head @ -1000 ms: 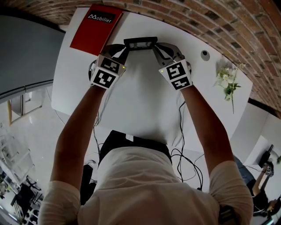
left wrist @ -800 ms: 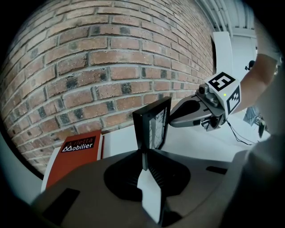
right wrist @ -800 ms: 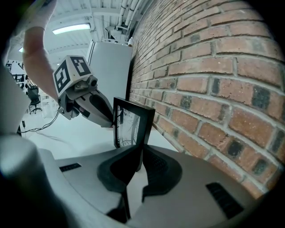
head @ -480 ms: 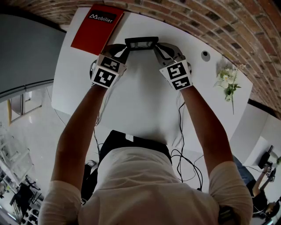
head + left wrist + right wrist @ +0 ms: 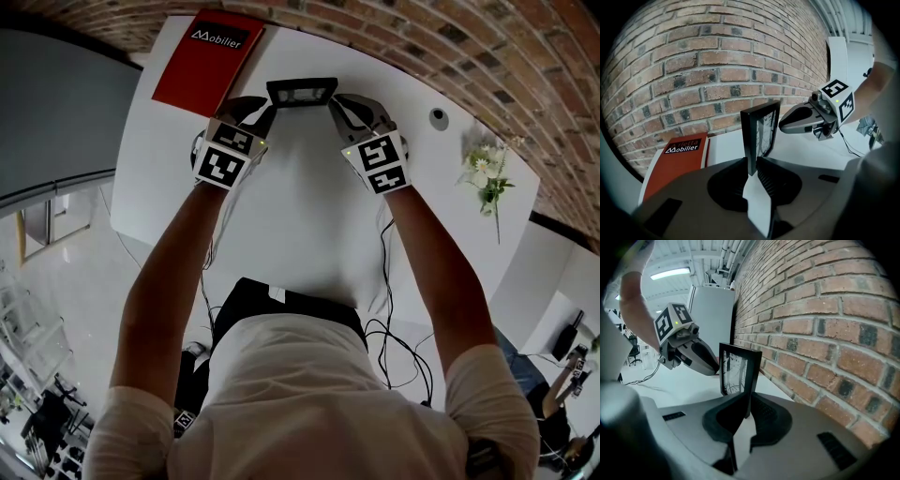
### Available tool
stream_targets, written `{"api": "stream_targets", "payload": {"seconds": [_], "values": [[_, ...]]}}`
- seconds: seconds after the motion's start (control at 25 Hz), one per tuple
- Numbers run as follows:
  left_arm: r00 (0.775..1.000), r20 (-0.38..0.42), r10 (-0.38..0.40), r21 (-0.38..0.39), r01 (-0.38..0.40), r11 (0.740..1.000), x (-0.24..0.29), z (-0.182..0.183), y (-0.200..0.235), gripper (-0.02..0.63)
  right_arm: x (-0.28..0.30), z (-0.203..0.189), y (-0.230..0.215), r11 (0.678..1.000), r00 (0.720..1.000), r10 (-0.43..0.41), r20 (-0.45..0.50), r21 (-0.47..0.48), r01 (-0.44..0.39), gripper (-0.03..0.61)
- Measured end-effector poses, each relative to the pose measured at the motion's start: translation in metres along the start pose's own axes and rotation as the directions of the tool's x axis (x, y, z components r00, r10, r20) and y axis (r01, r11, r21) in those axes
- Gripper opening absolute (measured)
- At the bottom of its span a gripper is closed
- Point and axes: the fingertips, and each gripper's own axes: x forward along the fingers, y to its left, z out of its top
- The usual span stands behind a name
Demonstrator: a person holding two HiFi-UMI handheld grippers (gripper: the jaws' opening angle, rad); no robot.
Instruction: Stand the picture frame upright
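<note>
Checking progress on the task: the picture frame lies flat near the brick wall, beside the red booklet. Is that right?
Not flat: the picture frame stands upright near the brick wall, beside the red booklet, as the left gripper view shows.

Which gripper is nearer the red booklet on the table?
Left. The left gripper, jaws just opening around the black picture frame, sits beside the red booklet; the right gripper grips the frame's far end.

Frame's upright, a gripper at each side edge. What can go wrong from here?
1. The left gripper has just been opening its jaws around one edge of the picture frame; only the right gripper seems to clamp it, so it may twist or lean.
2. No rear stand shows in any view; if unsupported, it could topple onto the table once released.
</note>
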Motion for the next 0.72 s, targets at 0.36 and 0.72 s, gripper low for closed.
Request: {"api": "stream_targets", "payload": {"seconds": [0.36, 0.72], "values": [[1.000, 0.006, 0.001, -0.014, -0.001, 1.000, -0.008, -0.007, -0.007, 0.058, -0.012, -0.014, 0.003, 1.000, 1.000, -0.015, -0.010, 0.025, 0.015, 0.028], [0.998, 0.065, -0.020, -0.093, 0.026, 0.995, -0.041, -0.020, -0.027, 0.060, -0.045, -0.023, 0.028, 0.996, 0.999, -0.037, -0.010, 0.079, 0.038, 0.028]]}}
